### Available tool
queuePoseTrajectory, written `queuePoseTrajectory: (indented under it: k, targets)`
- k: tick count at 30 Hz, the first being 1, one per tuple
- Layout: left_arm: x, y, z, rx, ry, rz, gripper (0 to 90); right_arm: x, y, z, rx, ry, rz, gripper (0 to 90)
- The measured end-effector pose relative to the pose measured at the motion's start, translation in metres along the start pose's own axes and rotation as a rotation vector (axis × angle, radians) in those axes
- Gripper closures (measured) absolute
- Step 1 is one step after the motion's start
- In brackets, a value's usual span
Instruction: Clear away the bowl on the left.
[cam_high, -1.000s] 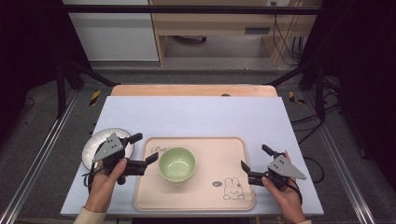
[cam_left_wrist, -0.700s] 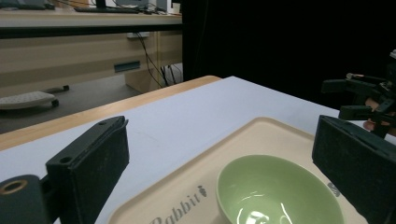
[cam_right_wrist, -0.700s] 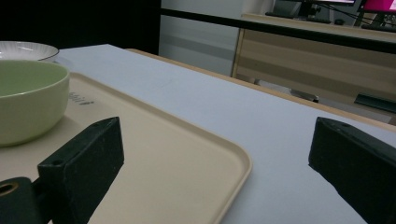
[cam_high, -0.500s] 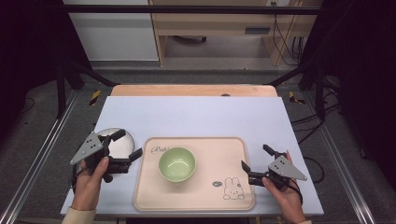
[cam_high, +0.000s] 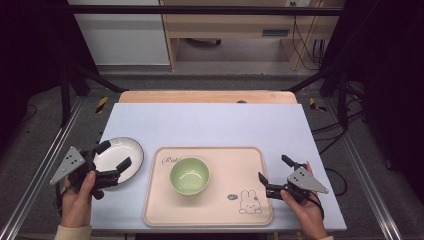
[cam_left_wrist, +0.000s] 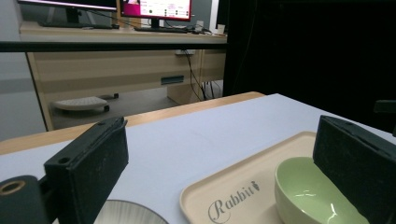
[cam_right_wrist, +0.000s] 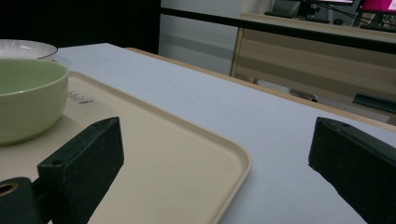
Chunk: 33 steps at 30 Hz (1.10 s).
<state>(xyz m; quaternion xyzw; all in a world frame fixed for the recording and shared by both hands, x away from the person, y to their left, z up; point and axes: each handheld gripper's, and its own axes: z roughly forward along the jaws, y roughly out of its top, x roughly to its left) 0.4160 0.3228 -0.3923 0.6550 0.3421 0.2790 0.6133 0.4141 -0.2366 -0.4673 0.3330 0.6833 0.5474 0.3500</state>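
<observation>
High view overhead, facing fwd; both gripper views low, close, share green bowl (cam_high: 189, 176)

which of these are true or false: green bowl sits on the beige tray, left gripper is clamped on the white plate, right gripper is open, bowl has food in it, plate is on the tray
1. The glossy pale green bowl sits on the beige rectangular tray. True.
2. The left gripper is clamped on the round white plate. False: its jaws stand wide apart over the plate, gripping nothing.
3. The right gripper is open. True.
4. The bowl has food in it. False: its inside shows bare green glaze.
5. The plate lies on the tray. False: it lies on the pale blue table top, left of the tray.
</observation>
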Motion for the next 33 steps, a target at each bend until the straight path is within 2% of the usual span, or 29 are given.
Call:
queuePoseTrajectory:
  k: [7, 11, 15, 22, 24, 33]
  targets:
    - [0.008, -0.011, -0.013, -0.002, 0.045, -0.026, 3.3, 0.000, 0.000, 0.000, 0.005, -0.002, -0.001, 3.5]
    - [0.011, -0.024, -0.018, 0.006, 0.050, -0.036, 3.6, 0.000, -0.001, 0.001, 0.008, -0.003, -0.003, 3.6]
    - [0.013, -0.035, -0.014, 0.009, 0.050, -0.047, 3.8, 0.000, -0.001, 0.001, 0.010, -0.002, -0.002, 3.6]
    - [0.011, -0.052, -0.004, 0.039, 0.033, -0.010, 3.6, 0.000, -0.002, 0.002, 0.012, 0.002, -0.004, 3.7]
    - [0.009, -0.054, -0.001, 0.049, 0.024, 0.006, 3.6, 0.000, -0.002, 0.002, 0.012, 0.003, -0.004, 3.7]
    - [0.007, -0.061, 0.009, 0.093, 0.026, 0.010, 3.5, 0.000, -0.002, 0.002, 0.011, 0.002, 0.002, 3.8]
